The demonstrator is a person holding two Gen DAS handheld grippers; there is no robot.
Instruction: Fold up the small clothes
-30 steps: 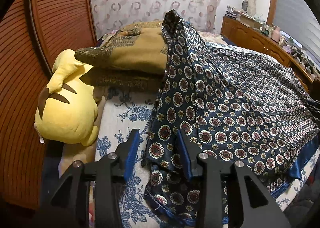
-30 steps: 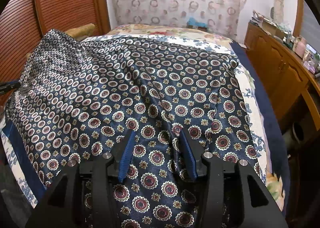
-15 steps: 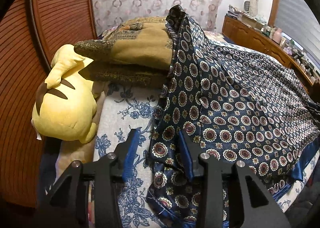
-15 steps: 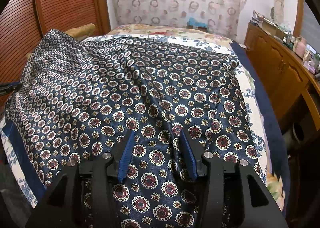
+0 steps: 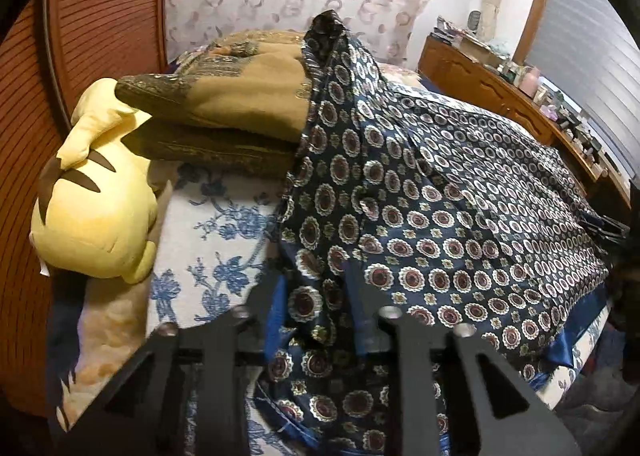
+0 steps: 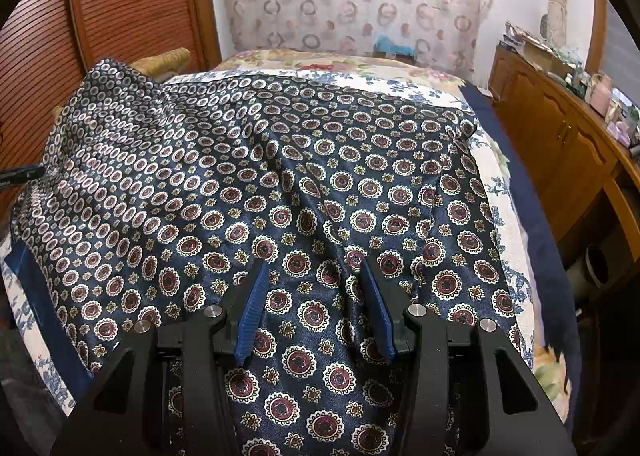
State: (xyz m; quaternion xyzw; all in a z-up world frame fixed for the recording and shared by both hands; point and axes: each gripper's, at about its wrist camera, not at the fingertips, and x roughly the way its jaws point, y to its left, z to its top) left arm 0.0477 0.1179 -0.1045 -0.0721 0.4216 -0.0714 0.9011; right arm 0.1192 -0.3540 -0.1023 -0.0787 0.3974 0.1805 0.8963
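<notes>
The left gripper (image 5: 316,296) has just been closing, its jaws pinching a bunched fold of the patterned cloth (image 5: 440,224). The right gripper (image 6: 316,296) stands spread over the same cloth — its pads lie beside a raised fold, not pressing it.

The navy patterned cloth (image 5: 460,216) hides most of the bed (image 5: 208,240), its near end leaves the frame, and the clutter (image 5: 532,76) on the far sideboard is too small to identify.

Left tool (image 5: 316,296) just closing on patterned cloth (image 5: 440,216)
</notes>
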